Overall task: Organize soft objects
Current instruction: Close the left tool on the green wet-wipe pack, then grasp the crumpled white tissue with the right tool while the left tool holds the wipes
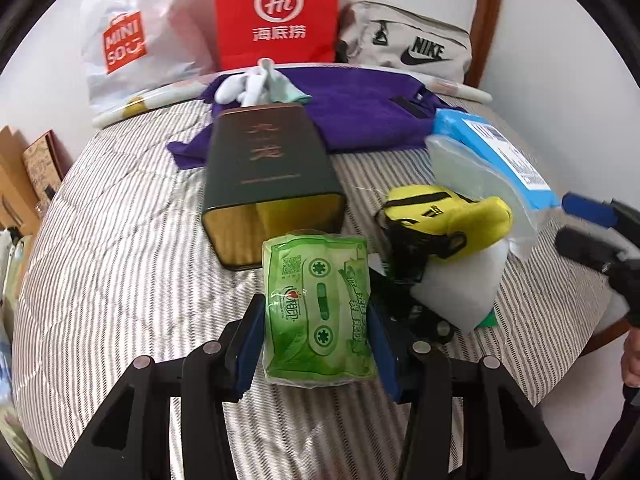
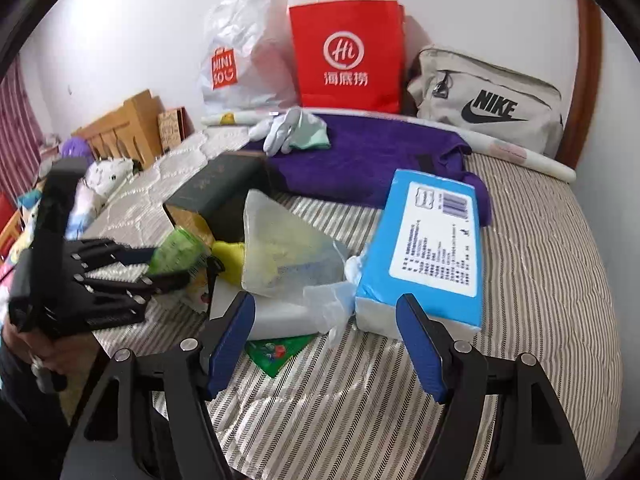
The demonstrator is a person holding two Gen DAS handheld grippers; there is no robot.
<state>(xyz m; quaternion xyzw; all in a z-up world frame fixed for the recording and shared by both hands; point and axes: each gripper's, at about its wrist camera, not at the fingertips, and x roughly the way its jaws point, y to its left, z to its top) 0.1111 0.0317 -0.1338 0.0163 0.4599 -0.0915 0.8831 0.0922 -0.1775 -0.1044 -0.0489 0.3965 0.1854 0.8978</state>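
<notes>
My left gripper [image 1: 314, 322] is shut on a green tissue pack [image 1: 320, 280], its blue pads pressing both long sides just above the striped bed [image 1: 120, 240]. From the right wrist view, that left gripper [image 2: 172, 266] sits at the left with the green pack [image 2: 178, 250] in it. My right gripper [image 2: 325, 304] is open with nothing between its fingers. Just beyond it lie a clear plastic bag [image 2: 288, 248] and a blue tissue pack [image 2: 432, 248]. A yellow plush car [image 1: 444, 216] rests on a white foam block [image 1: 460, 280] beside the green pack.
A dark tin box [image 1: 268, 172] lies open-ended behind the green pack. A purple cloth [image 1: 360, 108] with white gloves [image 1: 248, 84] covers the far side. A red paper bag [image 1: 276, 12], a white shopping bag [image 1: 136, 36] and a grey Nike bag [image 1: 412, 44] line the wall.
</notes>
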